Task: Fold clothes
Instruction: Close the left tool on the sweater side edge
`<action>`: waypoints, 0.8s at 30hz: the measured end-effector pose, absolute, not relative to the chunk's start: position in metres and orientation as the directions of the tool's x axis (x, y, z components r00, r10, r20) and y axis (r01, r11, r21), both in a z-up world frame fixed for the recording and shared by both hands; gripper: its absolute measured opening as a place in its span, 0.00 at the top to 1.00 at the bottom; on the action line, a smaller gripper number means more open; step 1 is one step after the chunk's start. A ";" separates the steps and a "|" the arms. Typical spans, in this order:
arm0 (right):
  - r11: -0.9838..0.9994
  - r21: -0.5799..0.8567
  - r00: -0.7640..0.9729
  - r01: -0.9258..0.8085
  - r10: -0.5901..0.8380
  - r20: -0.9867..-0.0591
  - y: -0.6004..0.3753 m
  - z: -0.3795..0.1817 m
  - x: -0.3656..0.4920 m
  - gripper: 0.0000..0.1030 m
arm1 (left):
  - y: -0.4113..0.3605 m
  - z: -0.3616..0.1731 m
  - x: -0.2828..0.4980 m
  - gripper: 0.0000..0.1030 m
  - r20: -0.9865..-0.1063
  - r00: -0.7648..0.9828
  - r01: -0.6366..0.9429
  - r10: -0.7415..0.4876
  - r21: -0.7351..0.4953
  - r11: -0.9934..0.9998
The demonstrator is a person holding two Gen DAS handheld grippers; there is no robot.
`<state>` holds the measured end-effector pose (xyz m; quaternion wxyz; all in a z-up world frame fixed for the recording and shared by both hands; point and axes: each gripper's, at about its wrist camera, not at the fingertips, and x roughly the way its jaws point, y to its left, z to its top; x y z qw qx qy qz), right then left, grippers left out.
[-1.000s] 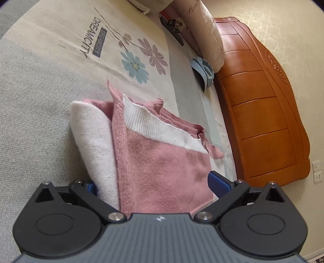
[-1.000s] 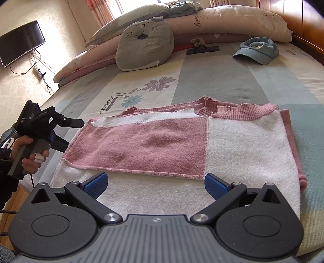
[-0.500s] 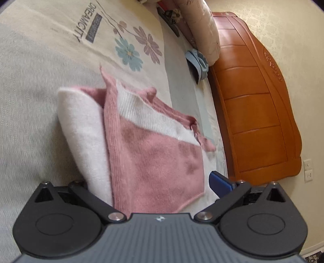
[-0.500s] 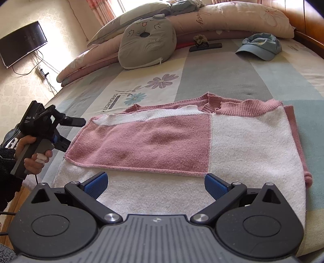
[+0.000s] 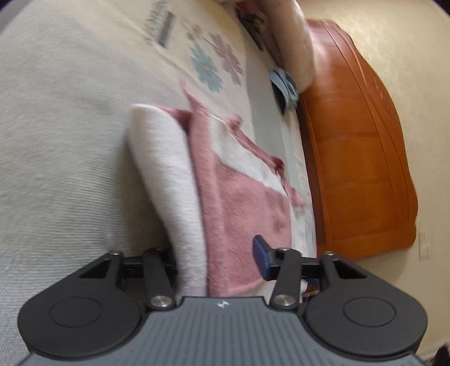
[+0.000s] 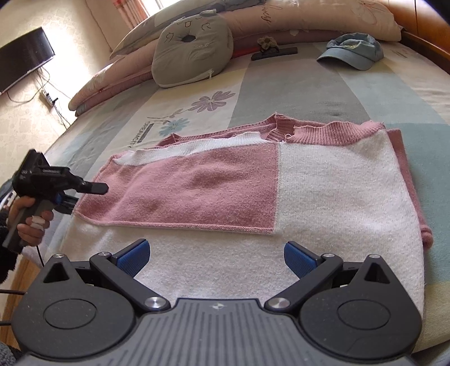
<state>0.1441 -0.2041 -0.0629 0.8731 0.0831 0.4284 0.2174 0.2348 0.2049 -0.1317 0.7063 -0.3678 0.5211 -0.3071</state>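
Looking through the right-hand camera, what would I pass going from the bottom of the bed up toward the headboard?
Right gripper → pink-and-white sweater → flower print on the bedspread → grey cushion → long pillows.

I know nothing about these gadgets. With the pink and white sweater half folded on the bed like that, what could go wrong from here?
The left gripper stands open around the sweater edge. If it closes on one layer only, the folded sleeve could slide off.

The right gripper hovers open above the near hem, holding nothing, so a one-sided lift may skew the fold.

The bed is soft, so creases may not stay.
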 end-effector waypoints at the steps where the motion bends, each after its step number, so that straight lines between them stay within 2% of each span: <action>1: 0.892 0.330 0.536 -0.310 0.450 -0.714 -0.203 -0.063 0.145 0.00 | 0.206 -0.135 0.239 0.53 -0.516 0.261 0.040 -0.816 -0.839 0.543; 3: 0.888 0.337 0.531 -0.313 0.457 -0.713 -0.202 -0.064 0.146 0.00 | 0.209 -0.143 0.248 0.78 -0.538 0.250 -0.006 -0.805 -0.832 0.555; 15: 0.814 0.424 0.503 -0.397 0.579 -0.641 -0.165 -0.050 0.186 0.00 | 0.204 -0.139 0.238 0.77 -0.549 0.290 0.042 -0.783 -0.811 0.584; 24: 0.807 0.496 0.519 -0.322 0.588 -0.620 -0.126 -0.063 0.210 0.00 | 0.204 -0.141 0.240 0.77 -0.546 0.298 0.024 -0.783 -0.816 0.578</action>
